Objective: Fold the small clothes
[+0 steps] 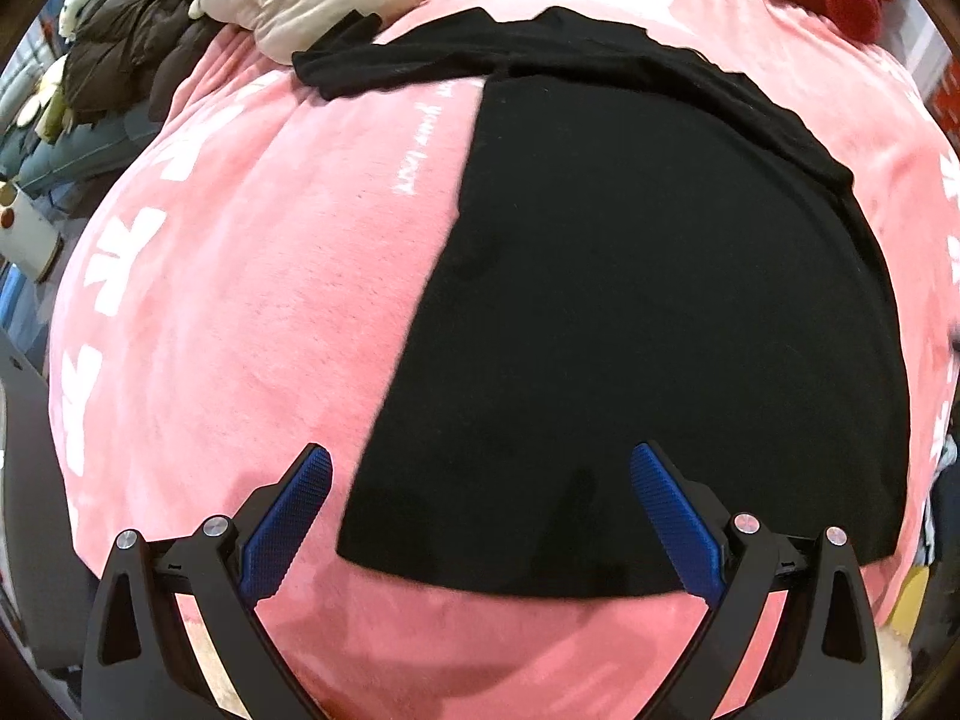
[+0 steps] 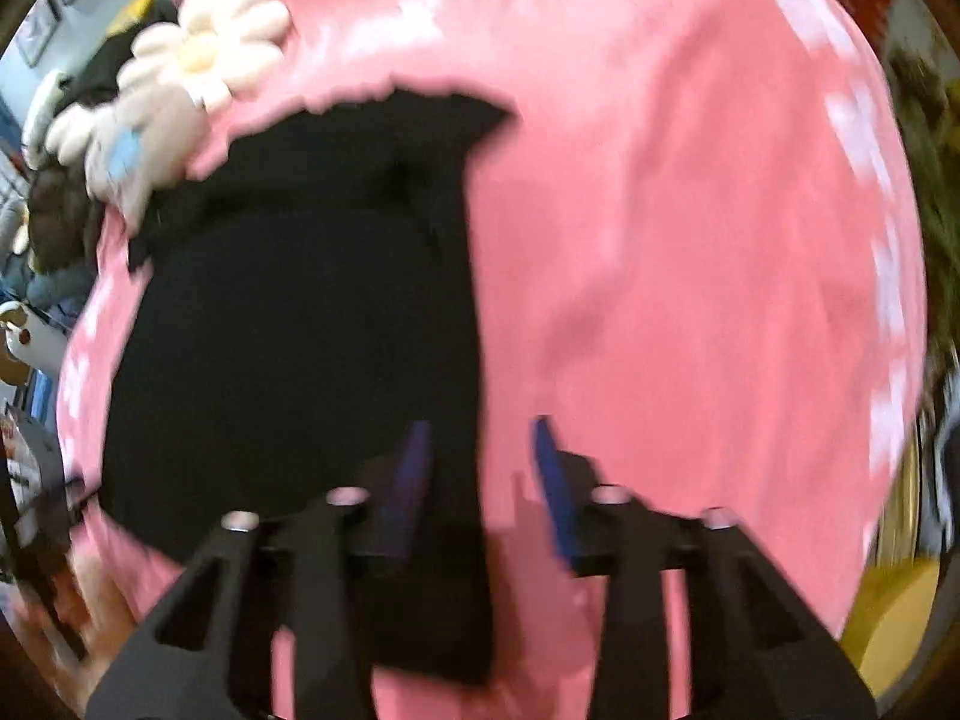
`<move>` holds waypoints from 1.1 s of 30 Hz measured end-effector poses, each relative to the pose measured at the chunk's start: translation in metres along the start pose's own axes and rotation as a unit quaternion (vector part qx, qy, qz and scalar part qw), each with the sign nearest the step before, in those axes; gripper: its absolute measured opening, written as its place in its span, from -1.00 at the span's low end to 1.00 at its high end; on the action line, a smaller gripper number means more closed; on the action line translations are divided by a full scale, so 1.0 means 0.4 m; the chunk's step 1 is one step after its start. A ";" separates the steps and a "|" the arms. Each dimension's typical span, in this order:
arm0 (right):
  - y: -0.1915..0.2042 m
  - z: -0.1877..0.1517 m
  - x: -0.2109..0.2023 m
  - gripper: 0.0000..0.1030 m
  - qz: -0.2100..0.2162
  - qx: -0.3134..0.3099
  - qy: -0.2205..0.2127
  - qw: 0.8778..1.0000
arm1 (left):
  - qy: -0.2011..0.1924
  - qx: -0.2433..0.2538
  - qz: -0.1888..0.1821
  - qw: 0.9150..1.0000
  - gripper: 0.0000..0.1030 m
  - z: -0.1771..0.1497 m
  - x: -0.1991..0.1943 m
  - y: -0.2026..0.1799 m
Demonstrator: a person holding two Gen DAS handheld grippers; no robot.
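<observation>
Two claws hang spread and empty over the black cloth point(image 1: 630, 312) on the pink blanket point(image 1: 240, 300). Its long side runs away from them. The left claw point(image 1: 480, 468) straddles the near-left corner, the right claw point(image 2: 483, 438) the right edge.

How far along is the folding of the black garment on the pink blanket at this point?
Partly done: the black garment lies flat on the pink blanket with straight side edges, apparently folded in lengthwise, though one sleeve end sticks out at the far left. In hand: nothing; the left gripper is open over the near hem, and the right gripper, blurred, straddles the garment's right edge unclamped. Left: likely the crosswise fold.
</observation>
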State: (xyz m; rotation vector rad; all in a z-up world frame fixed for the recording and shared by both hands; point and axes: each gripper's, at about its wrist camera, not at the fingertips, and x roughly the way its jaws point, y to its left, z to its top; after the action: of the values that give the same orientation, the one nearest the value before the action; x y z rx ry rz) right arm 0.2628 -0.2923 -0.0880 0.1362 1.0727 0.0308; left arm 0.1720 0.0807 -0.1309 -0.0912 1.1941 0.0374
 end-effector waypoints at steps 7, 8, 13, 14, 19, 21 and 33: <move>0.022 0.200 0.235 0.00 -0.009 0.055 0.022 0.998 | -0.005 0.014 -0.016 1.000 0.90 0.019 0.004 -0.035; 0.045 0.192 0.267 -0.04 -0.018 0.047 0.028 0.998 | -0.002 0.016 -0.021 1.000 0.90 0.021 0.009 -0.041; -0.044 0.191 0.327 -0.76 -0.122 0.009 0.040 0.992 | -0.001 0.036 -0.025 0.999 0.90 0.040 0.031 -0.059; -0.072 0.182 0.322 -0.74 -0.116 0.027 0.036 0.992 | -0.002 0.039 -0.023 0.999 0.90 0.044 0.034 -0.058; 0.050 0.166 0.192 -0.68 -0.128 -0.023 -0.049 0.990 | -0.007 0.030 -0.027 0.999 0.90 0.062 0.041 -0.038; 0.085 0.163 0.185 -0.67 -0.107 -0.032 -0.056 0.992 | -0.009 0.025 -0.024 0.999 0.90 0.068 0.043 -0.033; 0.060 0.026 0.070 -0.23 -0.102 -0.015 -0.069 0.992 | -0.033 -0.132 -0.083 0.987 0.90 0.276 0.054 0.185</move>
State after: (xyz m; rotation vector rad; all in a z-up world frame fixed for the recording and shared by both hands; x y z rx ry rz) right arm 0.2862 -0.2669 -0.1043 0.0010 0.9427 -0.1447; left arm 0.2768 0.1642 -0.1145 -0.4179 1.1072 0.0523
